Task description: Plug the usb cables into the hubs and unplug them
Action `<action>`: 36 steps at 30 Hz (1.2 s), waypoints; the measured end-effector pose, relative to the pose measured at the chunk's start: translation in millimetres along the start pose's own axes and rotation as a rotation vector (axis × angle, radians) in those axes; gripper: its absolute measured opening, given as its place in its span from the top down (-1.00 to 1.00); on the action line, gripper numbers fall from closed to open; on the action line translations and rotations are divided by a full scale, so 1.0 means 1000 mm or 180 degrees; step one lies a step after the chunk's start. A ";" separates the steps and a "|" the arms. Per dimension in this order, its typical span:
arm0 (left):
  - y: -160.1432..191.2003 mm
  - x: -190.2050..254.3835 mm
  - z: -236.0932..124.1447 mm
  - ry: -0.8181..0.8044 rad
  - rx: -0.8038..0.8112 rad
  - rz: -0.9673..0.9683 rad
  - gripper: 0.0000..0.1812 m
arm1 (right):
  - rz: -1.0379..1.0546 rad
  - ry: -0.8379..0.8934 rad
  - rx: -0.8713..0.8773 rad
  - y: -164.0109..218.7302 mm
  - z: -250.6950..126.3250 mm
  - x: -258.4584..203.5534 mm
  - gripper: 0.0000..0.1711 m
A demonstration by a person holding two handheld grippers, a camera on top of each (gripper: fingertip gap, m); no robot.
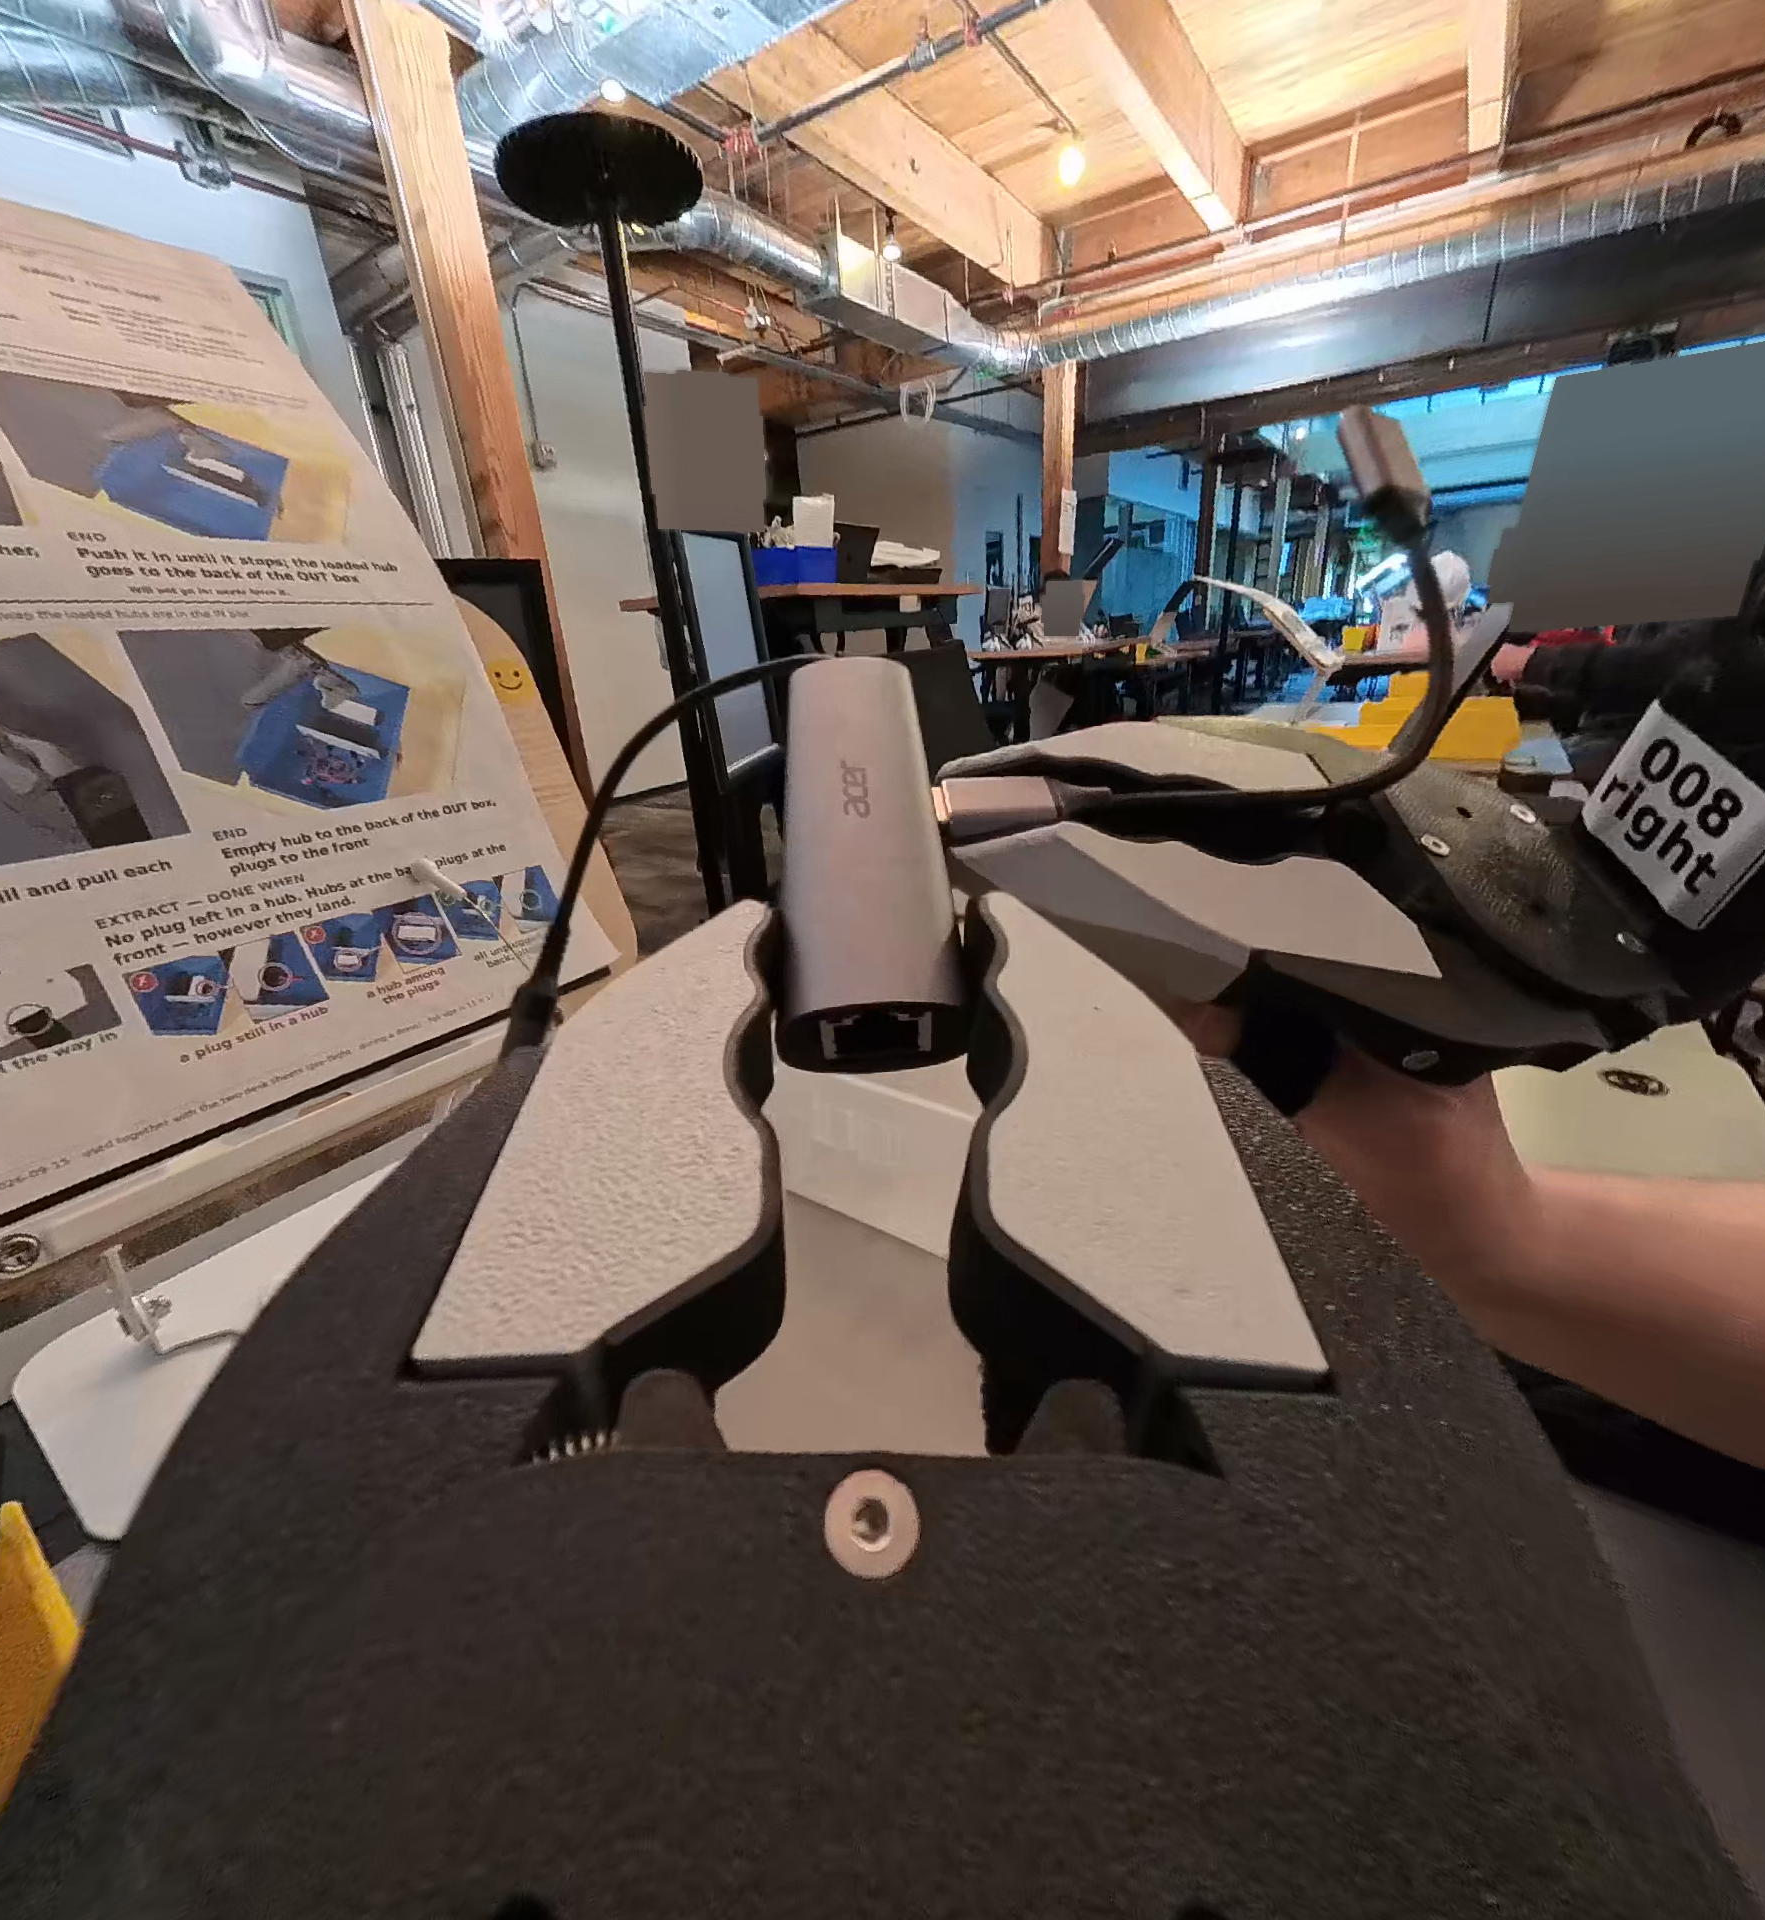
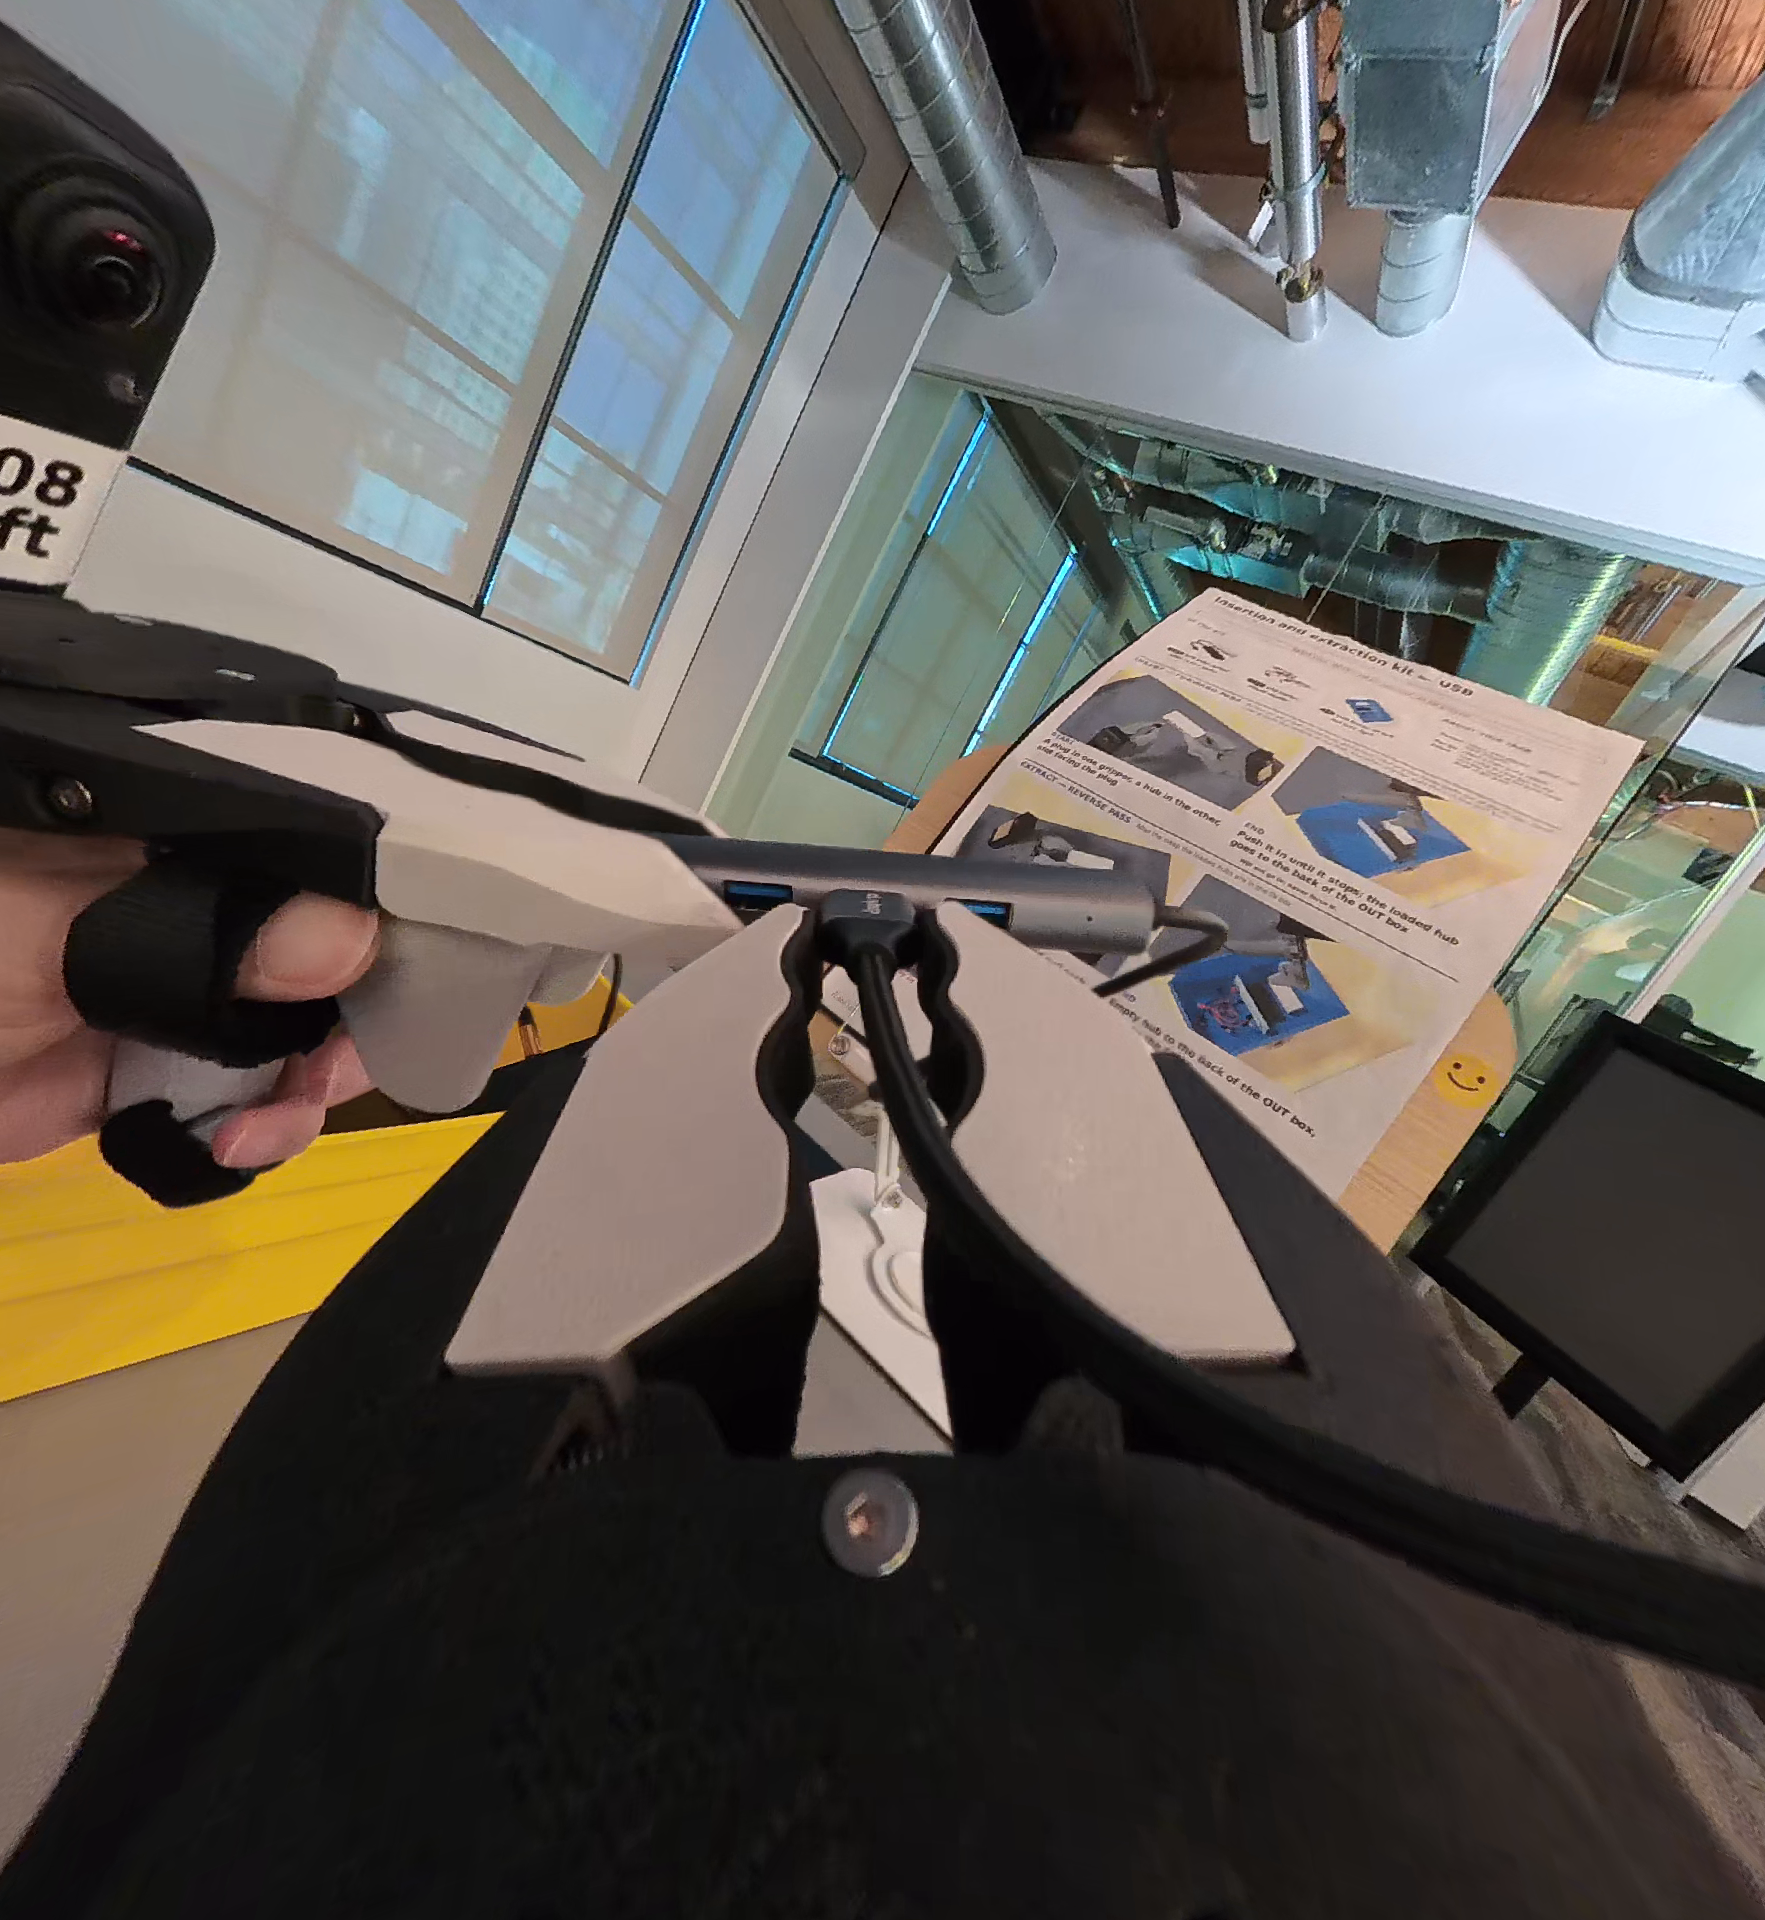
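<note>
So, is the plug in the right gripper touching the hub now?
Touching. In the right wrist view the plug meets the side of the hub, with no gap between them.

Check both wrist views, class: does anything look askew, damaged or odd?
Nothing stands out. The left gripper clamps the grey hub squarely; the right gripper holds the black plug at the hub's side port. No bends or breaks show.

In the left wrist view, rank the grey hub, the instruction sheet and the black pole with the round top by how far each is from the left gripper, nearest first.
1. Grey hub: clamped upright between the left gripper fingers.
2. Instruction sheet: propped at the left, just beyond the gripper.
3. Black pole with the round top: standing behind the sheet, centre-left.
</note>
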State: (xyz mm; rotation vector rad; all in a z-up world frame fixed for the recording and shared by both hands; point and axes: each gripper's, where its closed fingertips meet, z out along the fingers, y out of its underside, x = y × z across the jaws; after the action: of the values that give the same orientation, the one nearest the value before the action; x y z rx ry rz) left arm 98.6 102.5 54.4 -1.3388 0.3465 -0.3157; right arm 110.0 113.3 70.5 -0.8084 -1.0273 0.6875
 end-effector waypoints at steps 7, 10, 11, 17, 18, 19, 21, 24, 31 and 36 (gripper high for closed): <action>-0.001 -0.003 0.001 -0.0109 0.0150 -0.0075 0.64 | -0.0086 0.0076 0.0053 0.001 0.001 -0.001 0.79; -0.002 -0.003 0.001 -0.0132 0.0214 -0.0073 0.64 | -0.0093 0.0089 0.0071 0.001 0.001 0.000 0.79; -0.002 -0.003 0.001 -0.0127 0.0226 -0.0097 0.64 | -0.0103 0.0094 0.0078 0.001 0.001 0.000 0.79; -0.013 -0.003 0.006 -0.0282 0.0337 0.0070 0.64 | -0.0095 0.0210 0.0156 -0.006 0.002 0.008 0.79; -0.016 -0.003 0.009 -0.0278 0.0360 0.0045 0.64 | -0.0068 0.0240 0.0163 -0.008 0.002 0.011 0.79; -0.020 -0.003 0.011 -0.0246 0.0380 -0.0001 0.64 | -0.0035 0.0265 0.0173 -0.010 0.003 0.014 0.79; -0.027 -0.003 0.016 -0.0180 0.0463 -0.0028 0.64 | -0.0060 0.0338 0.0195 -0.016 0.004 0.020 0.79; -0.029 -0.002 0.023 -0.0168 0.0634 0.0064 0.63 | -0.0118 0.0407 0.0169 -0.018 0.003 0.028 0.79; -0.028 -0.002 0.033 -0.0004 0.0532 0.0116 0.63 | -0.0269 0.0459 0.0117 -0.014 0.000 0.037 0.79; -0.043 0.006 0.026 0.0113 0.0638 0.0106 0.64 | -0.0256 0.0346 0.0324 -0.032 -0.004 0.034 0.79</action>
State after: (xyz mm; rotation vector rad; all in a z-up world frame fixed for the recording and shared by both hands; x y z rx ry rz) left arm 114.1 114.0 101.5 -1.1309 0.3570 -0.3379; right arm 129.5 122.7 111.4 -0.7046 -0.9143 0.6155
